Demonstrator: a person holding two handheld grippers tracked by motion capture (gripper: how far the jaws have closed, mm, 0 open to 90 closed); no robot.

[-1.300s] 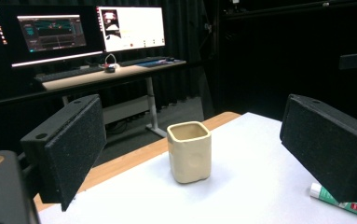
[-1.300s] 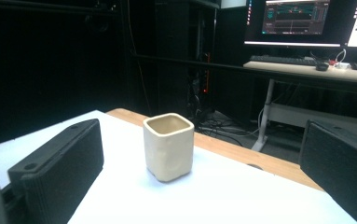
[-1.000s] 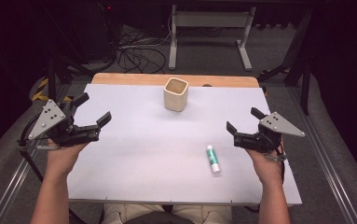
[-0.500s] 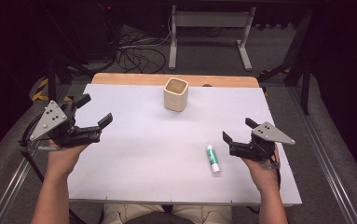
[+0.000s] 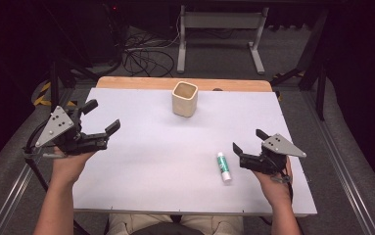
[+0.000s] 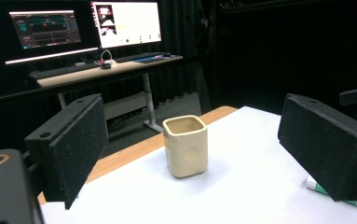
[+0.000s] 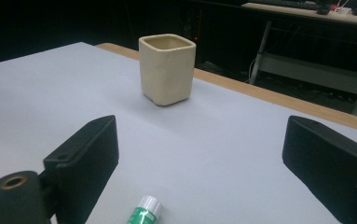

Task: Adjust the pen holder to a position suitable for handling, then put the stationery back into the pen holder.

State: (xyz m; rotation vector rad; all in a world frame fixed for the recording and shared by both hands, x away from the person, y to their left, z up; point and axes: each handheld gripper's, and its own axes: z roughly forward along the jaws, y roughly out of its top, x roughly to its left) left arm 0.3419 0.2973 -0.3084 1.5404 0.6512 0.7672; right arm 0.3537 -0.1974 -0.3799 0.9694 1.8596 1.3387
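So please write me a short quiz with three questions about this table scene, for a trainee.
1. True or false: the cream square ceramic cup stands upright.
2. Which gripper is nearest the green-and-white glue stick: A left gripper, B right gripper?
3. What, if anything, is between the right gripper's jaws?

Key
1. True.
2. B.
3. Nothing; the jaws stand open, though they have just been closing a little, with the stick lying flat just ahead of them.

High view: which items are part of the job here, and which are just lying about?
In the job:
- glue stick, lying on the white table, right claw open beside it
- beige cup, upright at the far side, probably the target

Lying about:
- left claw, open, off to the side
- cables and metal stand on the floor beyond
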